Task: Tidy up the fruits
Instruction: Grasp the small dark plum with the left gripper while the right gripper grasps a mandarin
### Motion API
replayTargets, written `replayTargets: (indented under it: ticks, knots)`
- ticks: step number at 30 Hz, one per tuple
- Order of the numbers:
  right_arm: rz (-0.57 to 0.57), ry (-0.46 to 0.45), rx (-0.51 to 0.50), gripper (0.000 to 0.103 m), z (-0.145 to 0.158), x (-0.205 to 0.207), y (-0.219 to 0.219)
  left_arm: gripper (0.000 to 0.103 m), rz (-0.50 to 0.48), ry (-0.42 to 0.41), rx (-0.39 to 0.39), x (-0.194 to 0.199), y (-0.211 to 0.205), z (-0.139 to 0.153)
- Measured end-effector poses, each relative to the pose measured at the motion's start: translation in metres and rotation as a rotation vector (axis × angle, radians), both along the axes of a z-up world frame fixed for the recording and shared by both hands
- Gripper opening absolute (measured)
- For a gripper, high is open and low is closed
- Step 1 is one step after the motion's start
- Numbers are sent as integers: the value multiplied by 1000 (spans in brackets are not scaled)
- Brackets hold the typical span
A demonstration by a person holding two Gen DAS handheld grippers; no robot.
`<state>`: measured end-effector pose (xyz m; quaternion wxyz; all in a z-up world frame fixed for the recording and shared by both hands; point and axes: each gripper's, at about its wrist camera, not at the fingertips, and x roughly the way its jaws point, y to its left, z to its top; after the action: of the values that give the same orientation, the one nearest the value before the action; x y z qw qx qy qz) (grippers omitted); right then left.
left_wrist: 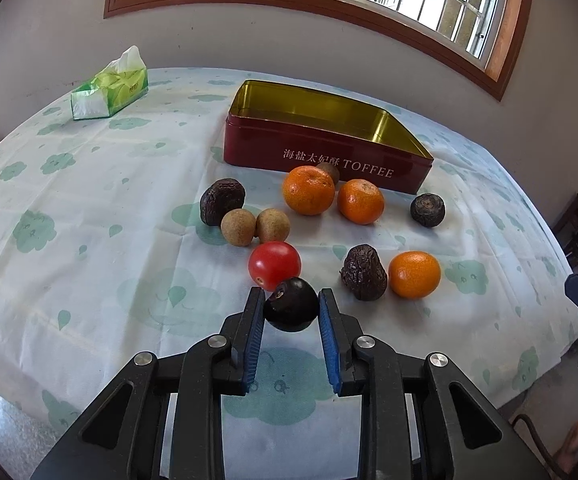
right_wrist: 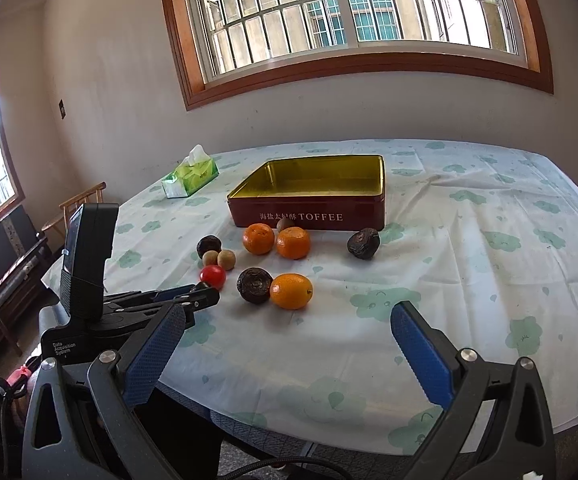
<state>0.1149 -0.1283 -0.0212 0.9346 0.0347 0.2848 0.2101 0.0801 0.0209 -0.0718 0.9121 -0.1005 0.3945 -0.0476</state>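
Fruits are lying loose on a round table [left_wrist: 69,300] under a pale cloth printed with green clouds, in front of an open red tin [left_wrist: 321,156] lettered TOFFEE, whose gold inside is holding nothing.

Left wrist view: the left gripper [left_wrist: 292,307] is clamping its blue pads on a smooth dark round fruit [left_wrist: 291,309], low over the cloth; whether the fruit is touching the cloth cannot be told. A red tomato [left_wrist: 274,265] is sitting just behind it, touching or nearly so. Farther back, 2 tan round fruits [left_wrist: 255,227] are lying side by side, next to a wrinkled dark fruit [left_wrist: 222,201]. 2 oranges [left_wrist: 333,195] are resting close to the tin's front wall, with a small brown fruit [left_wrist: 329,171] partly hidden behind them. A 3rd orange [left_wrist: 414,275] is sitting against another wrinkled dark fruit [left_wrist: 364,273], and a dark ribbed fruit [left_wrist: 427,210] is lying apart near the tin's corner. A green tissue pack [left_wrist: 109,88] is standing at the far left of the table.

Right wrist view: the right gripper [right_wrist: 289,330] is hovering near the table's edge, its jaws standing wide apart with nothing between them. The left gripper is reaching in from the left beside the tomato; the fruit in its grip is hidden here. A window [right_wrist: 349,12] with bars is filling the wall behind.
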Motion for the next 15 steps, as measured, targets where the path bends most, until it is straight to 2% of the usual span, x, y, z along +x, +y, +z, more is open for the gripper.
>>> replayTargets:
  ticks: [4,10,15]
  knots:
    - [40,11,-62,102,-8,27,11,28,10,-23,-11,-4,5,13]
    - [142,83,-194,83,-39,66,41,28,16,-46,-8,-10,9,25]
    - [161,106,-235,78,-49,85,48,28,9,-67,1,-13,10,33]
